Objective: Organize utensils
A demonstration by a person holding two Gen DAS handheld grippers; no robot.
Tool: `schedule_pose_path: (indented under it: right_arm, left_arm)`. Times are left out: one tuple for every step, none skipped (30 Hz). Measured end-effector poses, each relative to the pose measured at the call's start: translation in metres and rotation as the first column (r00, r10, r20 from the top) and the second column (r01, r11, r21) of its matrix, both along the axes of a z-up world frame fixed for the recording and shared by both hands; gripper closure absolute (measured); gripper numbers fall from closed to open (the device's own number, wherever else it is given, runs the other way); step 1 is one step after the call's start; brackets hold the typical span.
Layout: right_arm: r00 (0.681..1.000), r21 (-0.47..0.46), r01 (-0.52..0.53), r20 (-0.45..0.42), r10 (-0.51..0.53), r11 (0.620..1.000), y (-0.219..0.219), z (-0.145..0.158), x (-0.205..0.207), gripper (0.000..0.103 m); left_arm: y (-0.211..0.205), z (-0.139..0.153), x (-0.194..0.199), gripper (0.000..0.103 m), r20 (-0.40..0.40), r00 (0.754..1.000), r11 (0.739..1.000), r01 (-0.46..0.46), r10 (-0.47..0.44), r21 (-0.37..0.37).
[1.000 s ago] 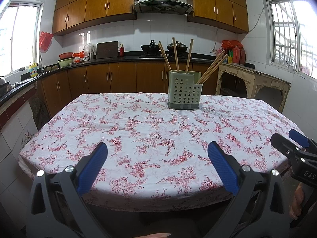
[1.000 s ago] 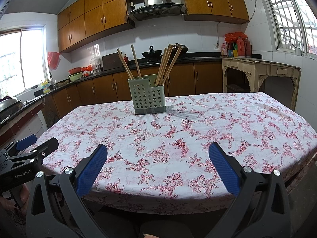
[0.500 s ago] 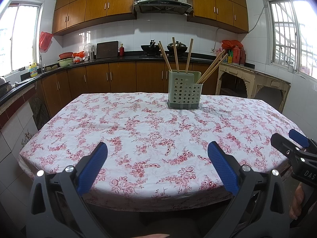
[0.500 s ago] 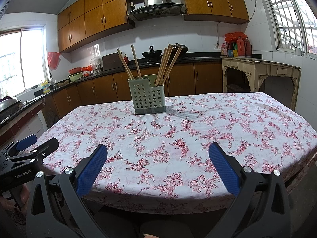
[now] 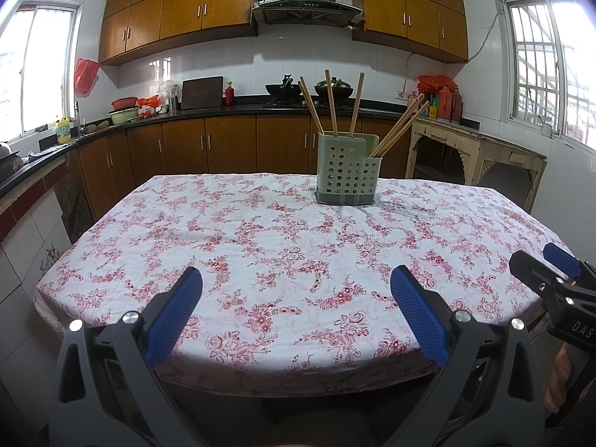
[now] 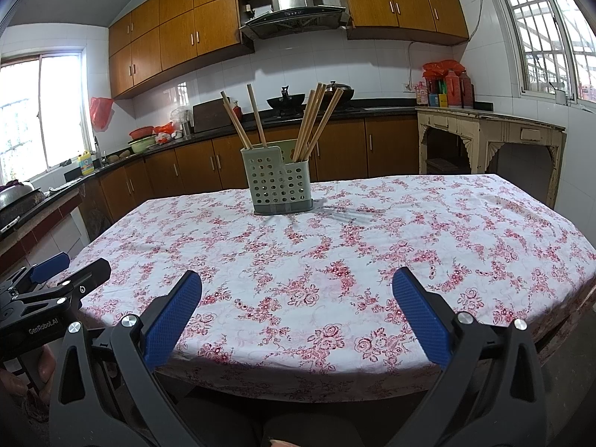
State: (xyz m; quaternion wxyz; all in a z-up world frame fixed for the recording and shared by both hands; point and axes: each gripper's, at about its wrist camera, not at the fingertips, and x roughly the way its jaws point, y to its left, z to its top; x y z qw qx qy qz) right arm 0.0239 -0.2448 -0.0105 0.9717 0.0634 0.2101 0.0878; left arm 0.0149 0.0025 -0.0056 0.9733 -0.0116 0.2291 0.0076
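A pale green perforated utensil holder [image 5: 348,179] [image 6: 280,185] stands upright on the far middle of the floral tablecloth [image 5: 290,246] [image 6: 335,253]. Wooden chopsticks [image 5: 330,101] [image 6: 314,123] stick up from both its compartments, several leaning right. My left gripper [image 5: 296,305] hovers open at the table's near edge, nothing between its blue pads. My right gripper [image 6: 297,307] is also open and empty at the near edge, to the right of the left one. Each gripper shows at the side of the other's view.
Wooden kitchen cabinets and a dark counter [image 5: 223,111] with a wok [image 5: 282,89] and bowls run behind the table. A cream side table [image 5: 480,149] stands at the right wall. A person's hand [image 5: 558,380] holds the right gripper.
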Motion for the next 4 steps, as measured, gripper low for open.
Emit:
schedule_pose_path:
  right_arm:
    - [1.0, 0.0, 0.0, 0.0, 0.0, 1.0, 0.0001, -0.0001, -0.0001, 0.002]
    - [1.0, 0.0, 0.0, 0.0, 0.0, 1.0, 0.0, -0.0001, 0.0, 0.002]
    - [1.0, 0.0, -0.001, 0.0, 0.001, 1.0, -0.0001, -0.0001, 0.0, 0.002]
    - [1.0, 0.0, -0.001, 0.0, 0.001, 1.0, 0.0001, -0.0002, -0.0001, 0.002]
  left_arm:
    - [-0.0002, -0.0004, -0.0001, 0.004, 0.0, 1.0, 1.0, 0.0, 0.0, 0.0]
    - [-0.0004, -0.0004, -0.0004, 0.004, 0.0, 1.0, 1.0, 0.0, 0.0, 0.001]
    - [-0.0005, -0.0004, -0.0004, 0.004, 0.0, 1.0, 1.0, 0.0, 0.0, 0.002]
    - [-0.0004, -0.0004, -0.0001, 0.004, 0.001, 1.0, 1.0, 0.0, 0.0, 0.001]
